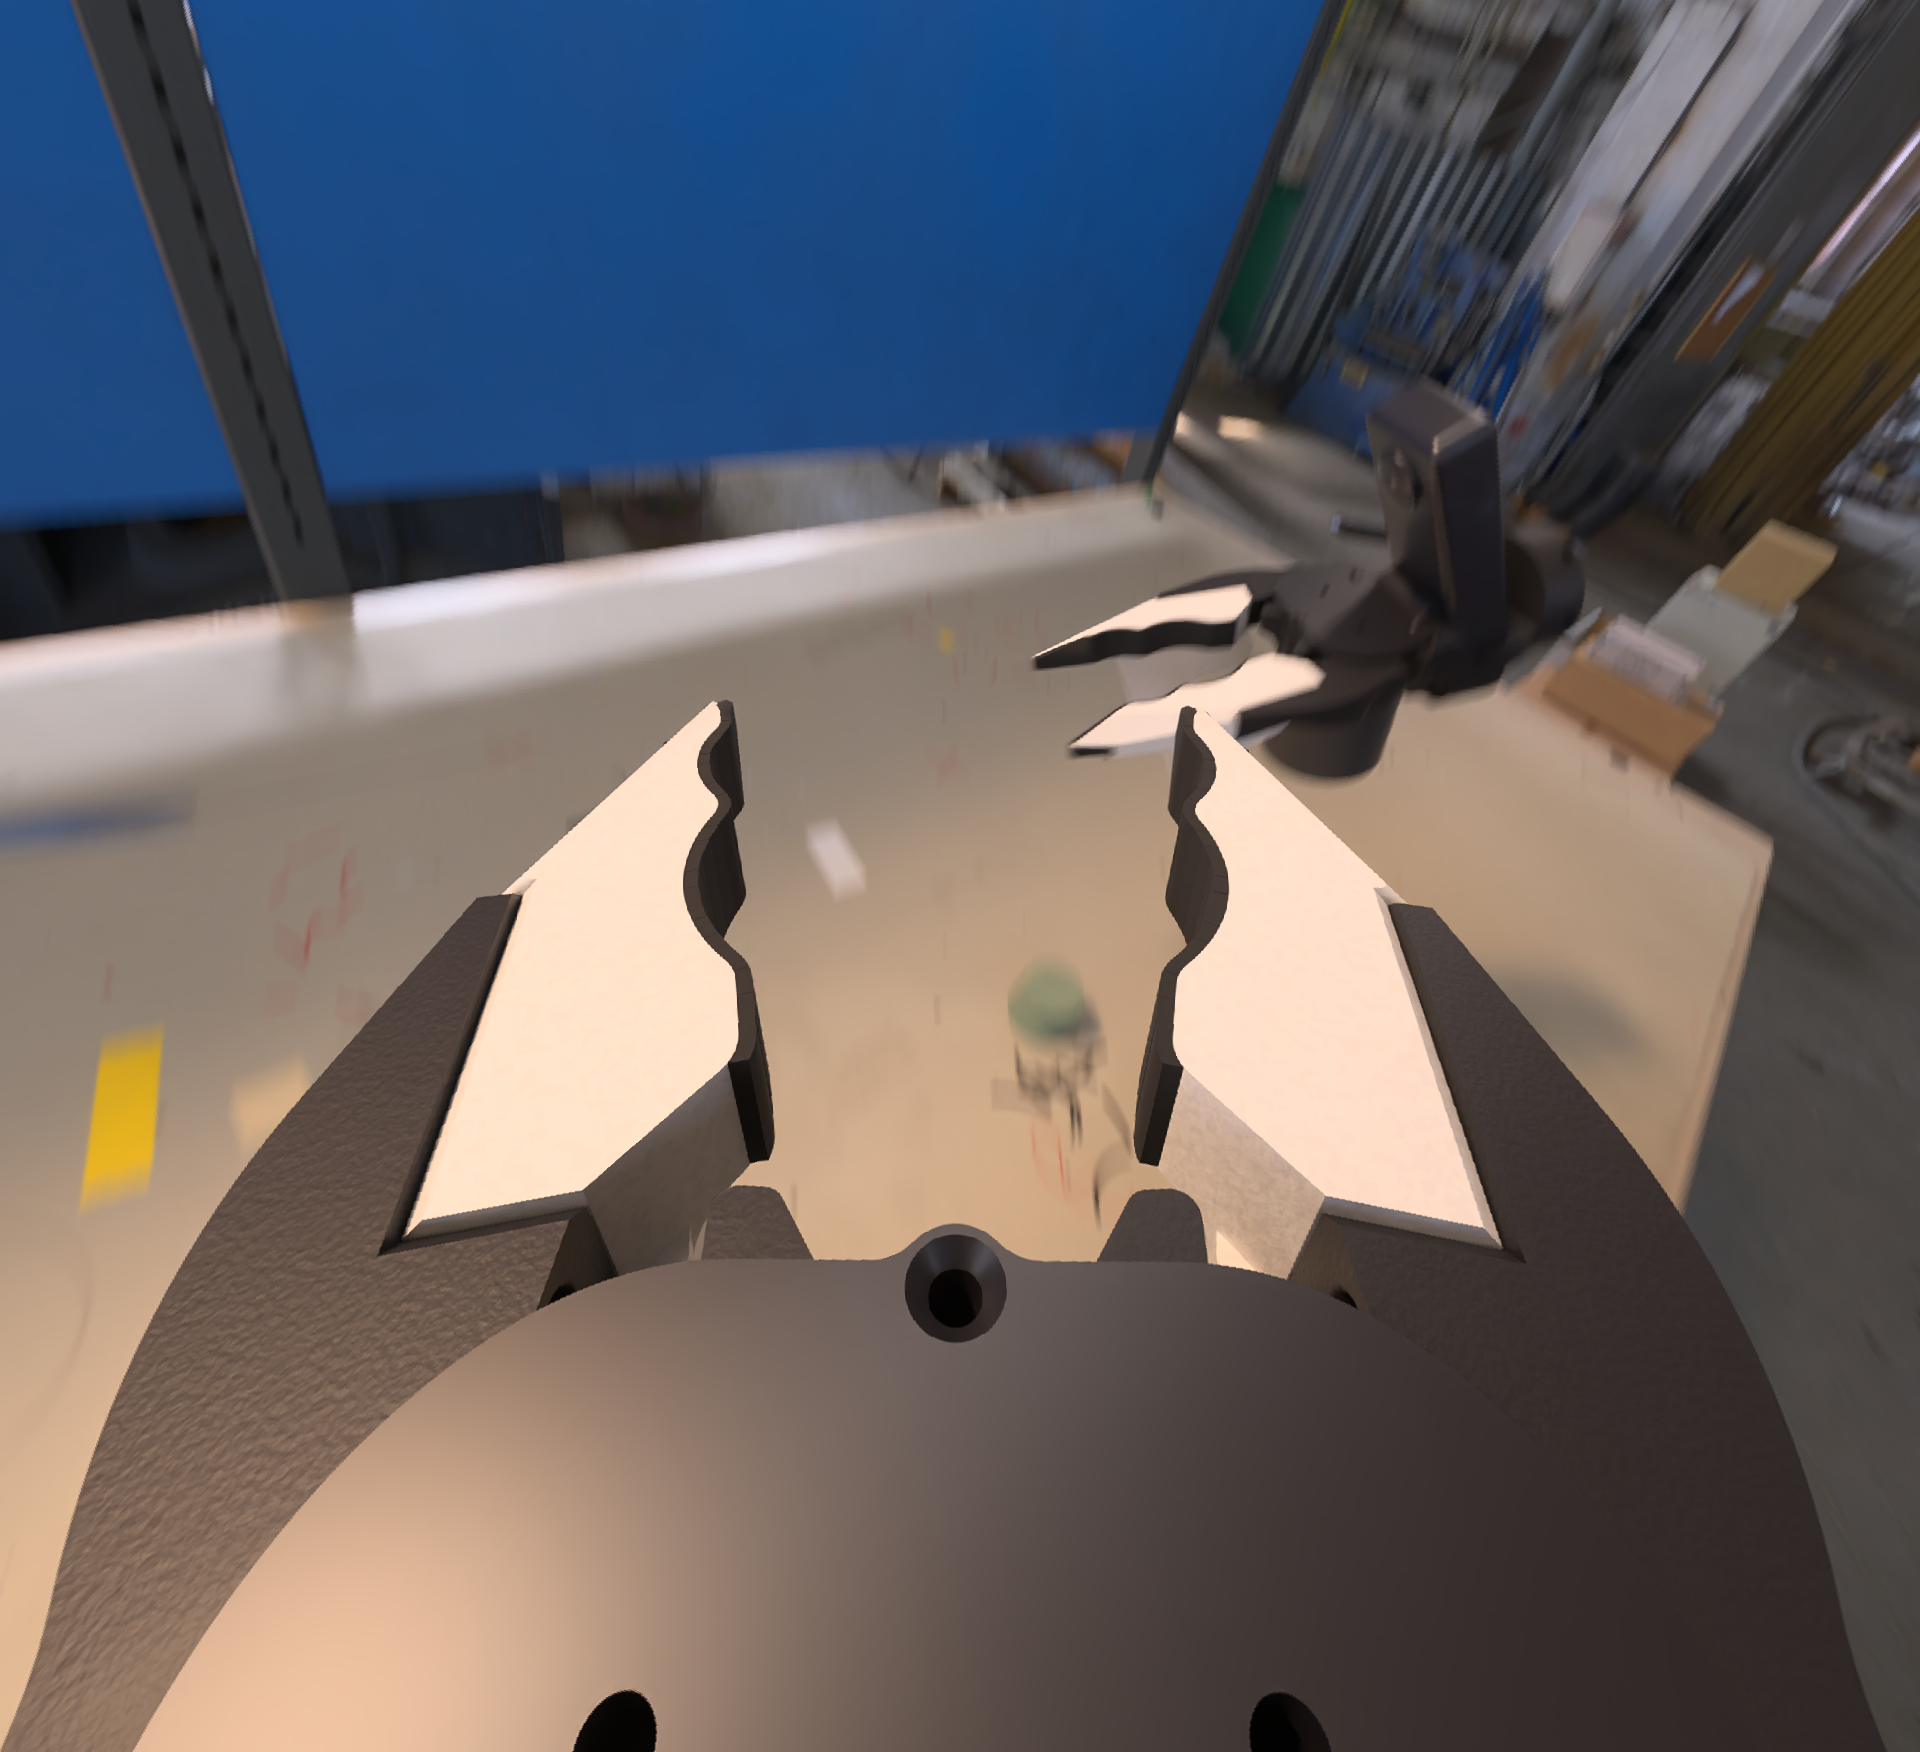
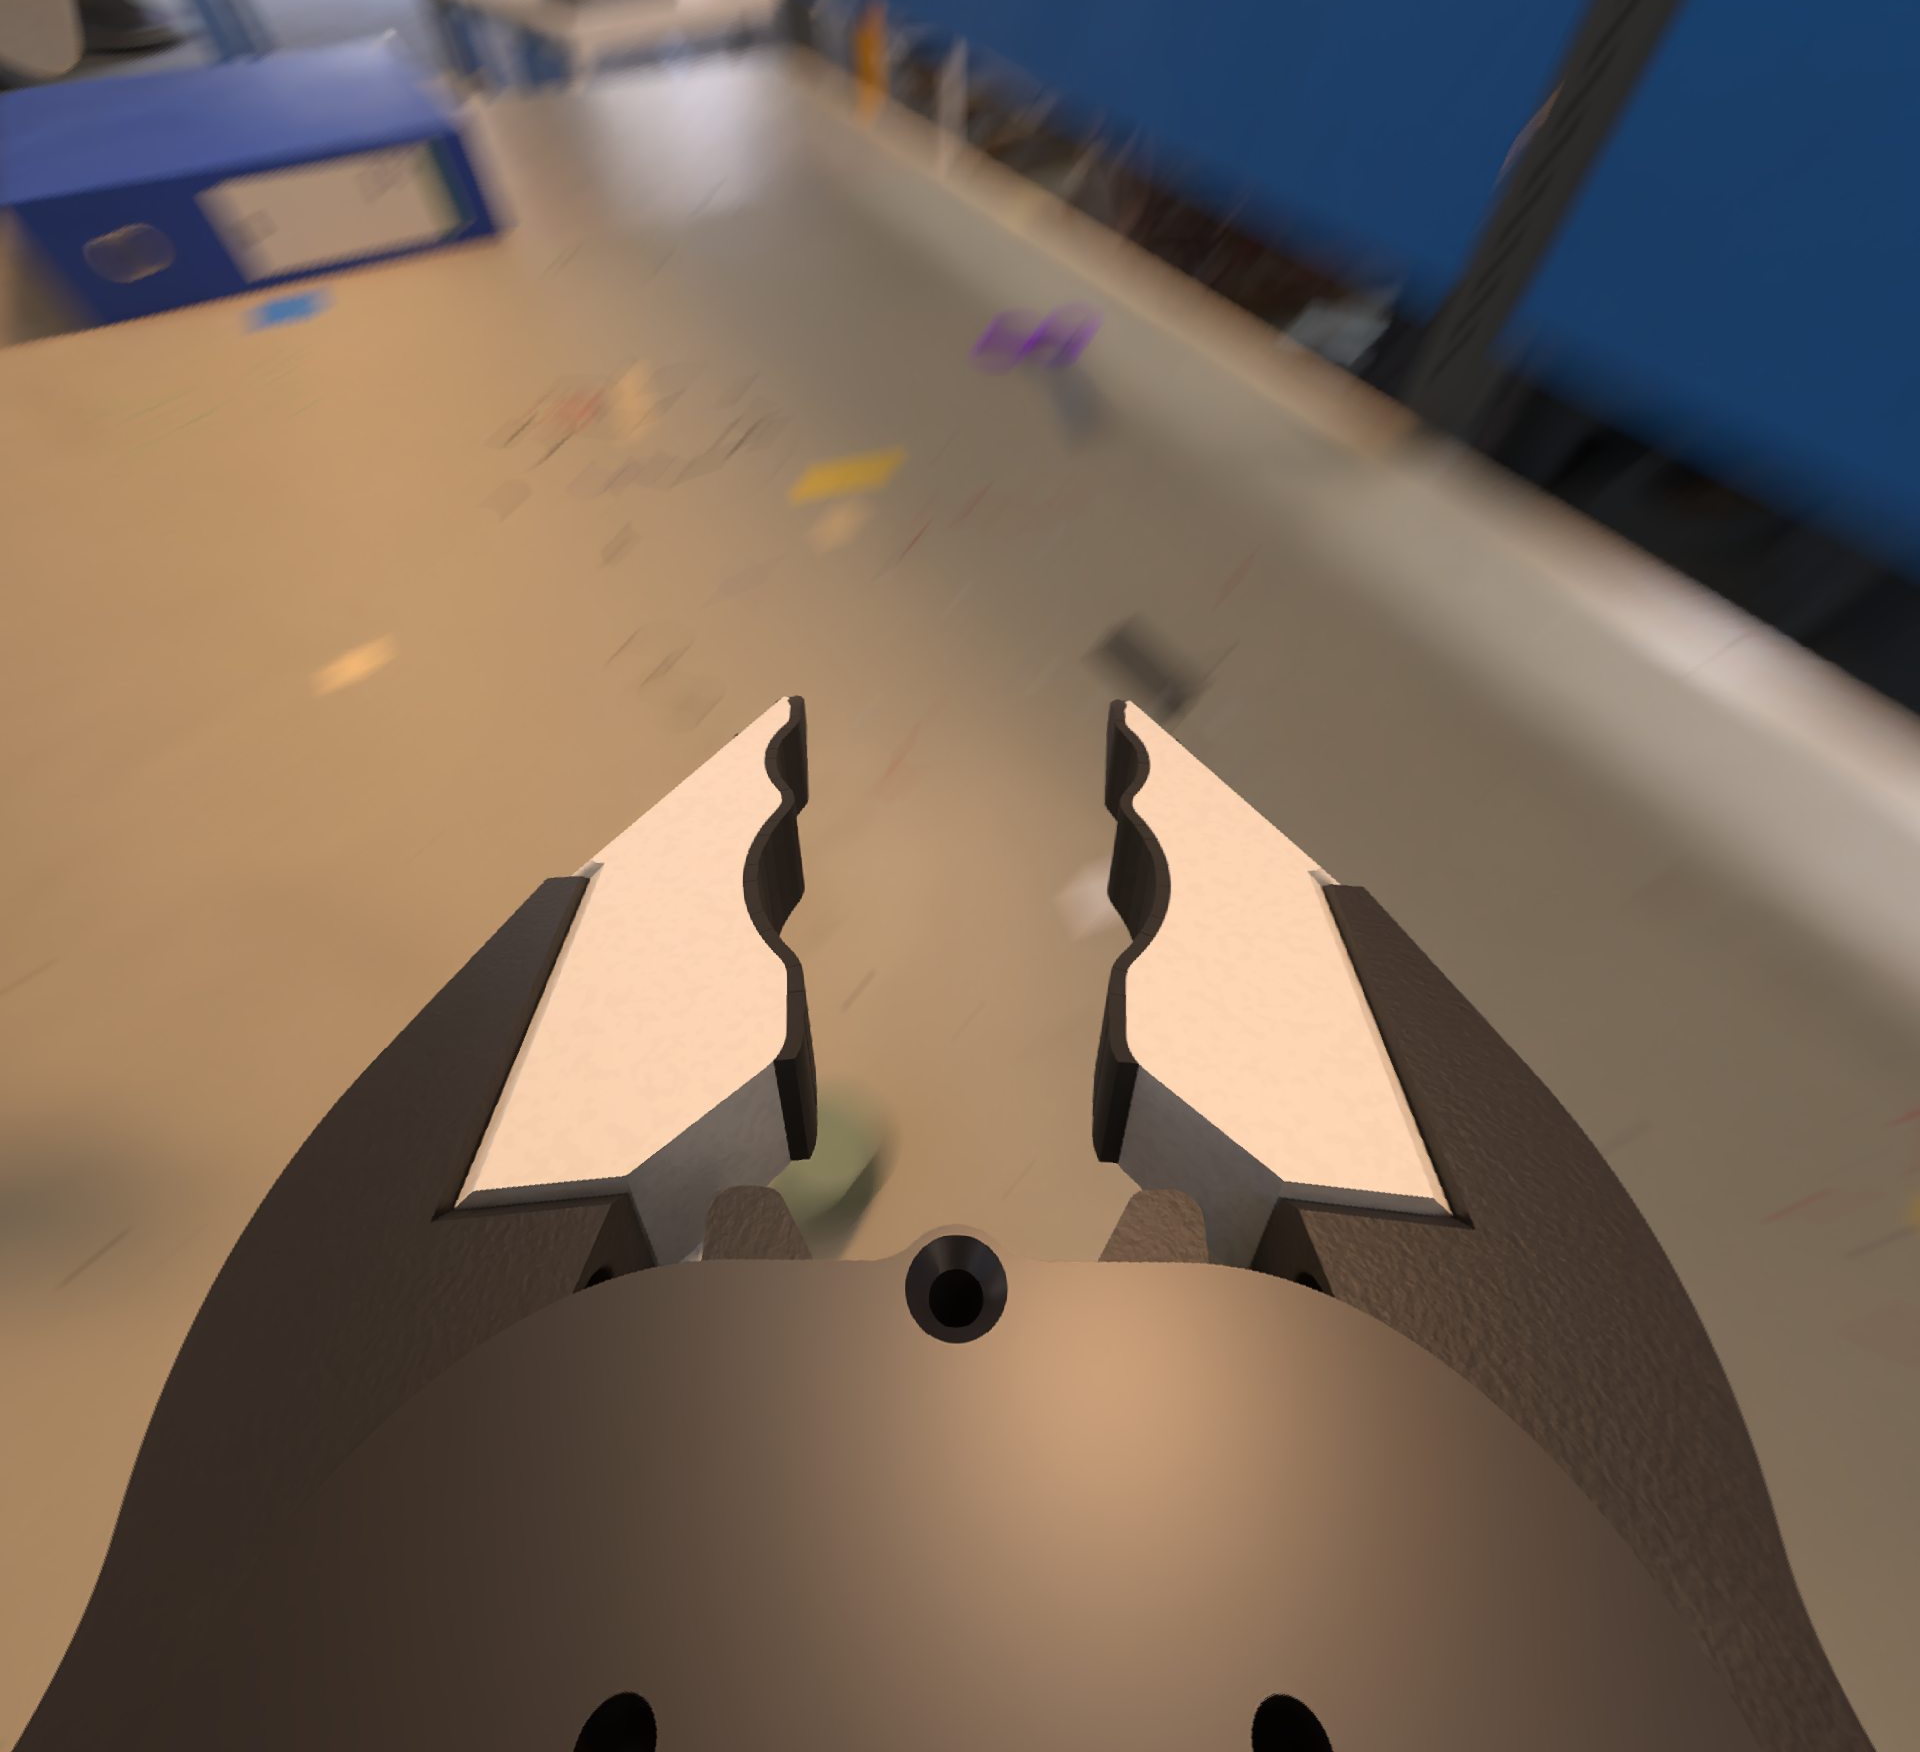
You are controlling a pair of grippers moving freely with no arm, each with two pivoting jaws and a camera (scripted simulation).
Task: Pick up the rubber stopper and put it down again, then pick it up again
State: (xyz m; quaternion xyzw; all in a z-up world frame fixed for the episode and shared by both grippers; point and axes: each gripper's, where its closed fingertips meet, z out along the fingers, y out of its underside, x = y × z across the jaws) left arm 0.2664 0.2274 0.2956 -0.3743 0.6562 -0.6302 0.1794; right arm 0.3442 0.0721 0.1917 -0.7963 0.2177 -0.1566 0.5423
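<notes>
The rubber stopper (image 1: 1049,1001) is a small, blurry green plug standing on the beige table (image 1: 623,767). In the left wrist view it lies below and between my fingers, closer to the right finger. My left gripper (image 1: 956,726) is open and empty, held above the table. My right gripper (image 2: 954,715) is open and empty too. It also shows in the left wrist view (image 1: 1065,705), hovering at the far right over the table. In the right wrist view the stopper (image 2: 842,1167) is a green blur low between the fingers, by the left finger's base.
A blue wall panel (image 1: 675,144) with dark posts stands behind the table's far edge. A blue binder (image 2: 249,196) lies at the far left in the right wrist view, with a purple thing (image 2: 1034,336) and a yellow patch (image 2: 847,474) on the table. Cardboard boxes (image 1: 1621,705) sit beyond the right edge.
</notes>
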